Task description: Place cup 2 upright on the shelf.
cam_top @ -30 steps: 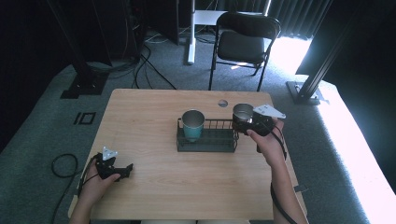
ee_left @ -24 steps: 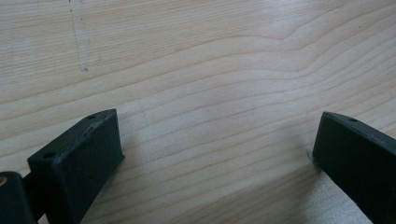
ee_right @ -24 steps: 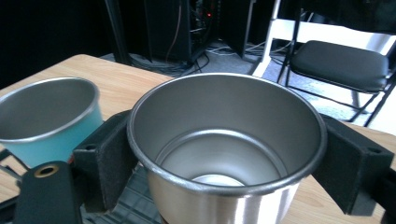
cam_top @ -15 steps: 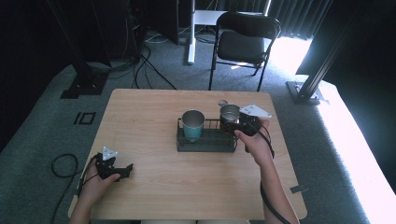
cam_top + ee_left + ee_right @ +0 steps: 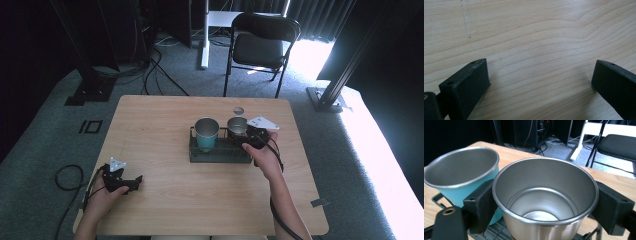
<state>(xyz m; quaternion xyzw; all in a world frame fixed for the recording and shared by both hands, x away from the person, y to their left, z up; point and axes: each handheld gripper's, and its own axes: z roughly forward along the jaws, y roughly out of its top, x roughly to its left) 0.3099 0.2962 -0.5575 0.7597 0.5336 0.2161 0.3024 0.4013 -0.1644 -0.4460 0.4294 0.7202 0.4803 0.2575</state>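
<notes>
A black wire rack (image 5: 220, 152) sits in the middle of the wooden table (image 5: 165, 120). A teal metal cup (image 5: 206, 133) (image 5: 461, 177) stands upright in its left part. My right gripper (image 5: 246, 133) is shut on a steel cup (image 5: 236, 126) (image 5: 545, 195), one jaw on each side of its wall, holding it upright over the rack's right part, beside the teal cup. Whether it touches the rack I cannot tell. My left gripper (image 5: 131, 183) (image 5: 539, 82) rests open near the table's front left, with bare wood between its jaws.
A small round grommet (image 5: 238, 110) is set into the table behind the rack. A black folding chair (image 5: 260, 42) stands beyond the far edge. Cables (image 5: 67, 175) trail on the grey floor at the left.
My right gripper has carried the steel cup leftward from the rack's right end to a spot over the rack beside the teal cup. The left gripper has stayed put.
</notes>
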